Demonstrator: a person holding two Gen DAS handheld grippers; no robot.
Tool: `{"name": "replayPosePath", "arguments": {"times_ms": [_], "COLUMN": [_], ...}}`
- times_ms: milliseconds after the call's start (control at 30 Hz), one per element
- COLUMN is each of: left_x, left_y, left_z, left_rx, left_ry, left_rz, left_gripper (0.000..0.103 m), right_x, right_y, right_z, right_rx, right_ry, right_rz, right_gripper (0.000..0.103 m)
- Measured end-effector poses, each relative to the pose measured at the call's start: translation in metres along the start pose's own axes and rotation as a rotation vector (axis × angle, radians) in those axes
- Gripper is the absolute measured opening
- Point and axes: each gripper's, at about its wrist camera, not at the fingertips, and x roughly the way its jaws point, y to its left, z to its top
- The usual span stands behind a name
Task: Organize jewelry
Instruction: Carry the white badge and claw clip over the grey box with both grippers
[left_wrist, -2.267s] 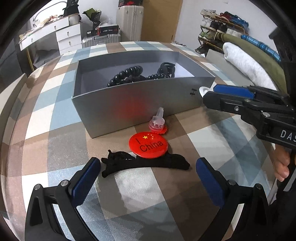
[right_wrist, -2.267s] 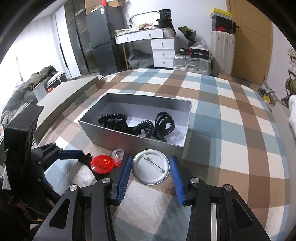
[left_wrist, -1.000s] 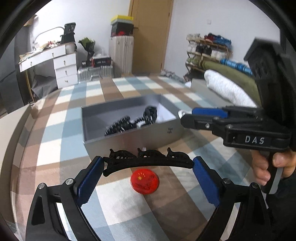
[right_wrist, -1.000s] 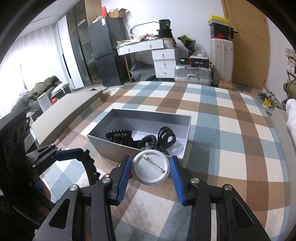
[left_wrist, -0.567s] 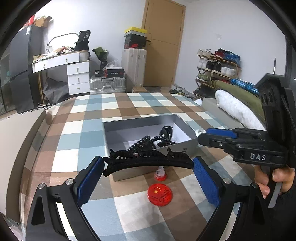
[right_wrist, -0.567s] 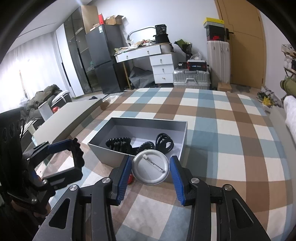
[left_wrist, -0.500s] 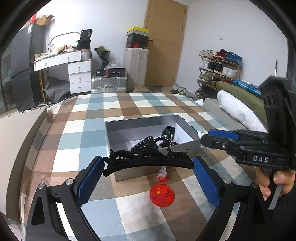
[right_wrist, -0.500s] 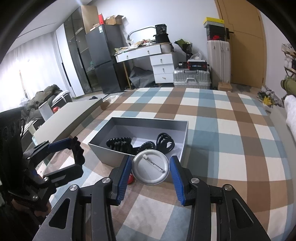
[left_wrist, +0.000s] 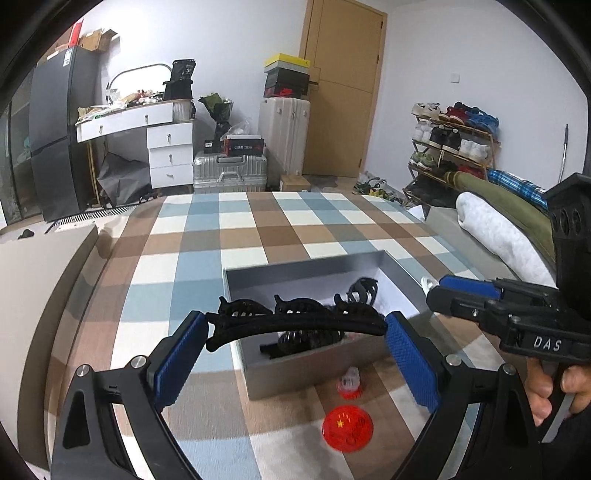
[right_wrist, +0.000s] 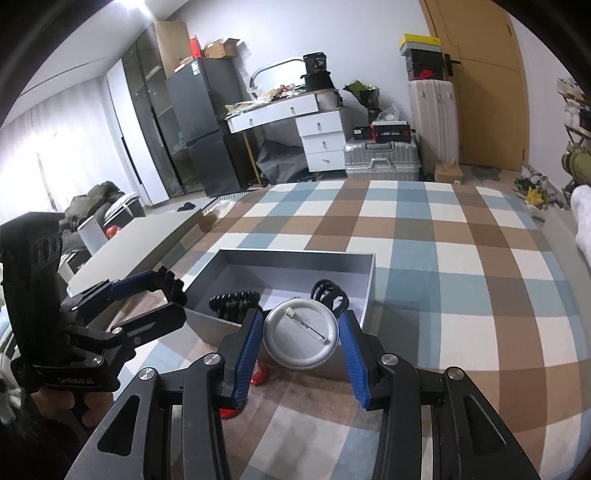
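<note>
My left gripper (left_wrist: 295, 319) is shut on a long black hair clip (left_wrist: 295, 325), held crosswise by its two ends above the front wall of the open grey box (left_wrist: 306, 365). My right gripper (right_wrist: 300, 314) is shut on a round silver pin badge (right_wrist: 301, 334), back side up, just above the box's (right_wrist: 295, 254) near right corner. Inside lie black coiled hair ties (right_wrist: 236, 301) and a black claw clip (right_wrist: 330, 291). A red badge (left_wrist: 347, 428) and a small red-and-clear piece (left_wrist: 350, 384) lie on the cloth before the box.
A checked cloth (right_wrist: 461, 295) covers the table. A flat grey board (right_wrist: 140, 240) lies along its left side, and rolled blankets (left_wrist: 498, 229) lie past the right edge. In the right wrist view the left gripper (right_wrist: 170, 295) hangs close to the box's left end.
The black clip, lying on the cloth at first, is now gripped and lifted by my left gripper, which has drifted over the box front. The right gripper, still gripping the silver badge, rose earlier and has barely moved since.
</note>
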Motion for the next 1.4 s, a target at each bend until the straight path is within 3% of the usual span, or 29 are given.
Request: {"name": "replayPosePath", "arguments": {"times_ms": [433,1400], "left_x": [0.028,0.059], "left_y": [0.001,-0.022], "left_z": [0.010,0.007], "left_rx": [-0.024,0.109], "left_ry": [0.033,0.105], "left_rz": [0.017,0.065], "left_gripper": [0.093,0.093], "right_x": [0.022,0.042], "right_y": [-0.015,-0.027], "right_z": [0.013,0.017], "right_rx": [0.120,0.226], "right_ry": [0.004,0.039], "right_rz": [0.042,0.071], "right_gripper": [0.042,0.042]}}
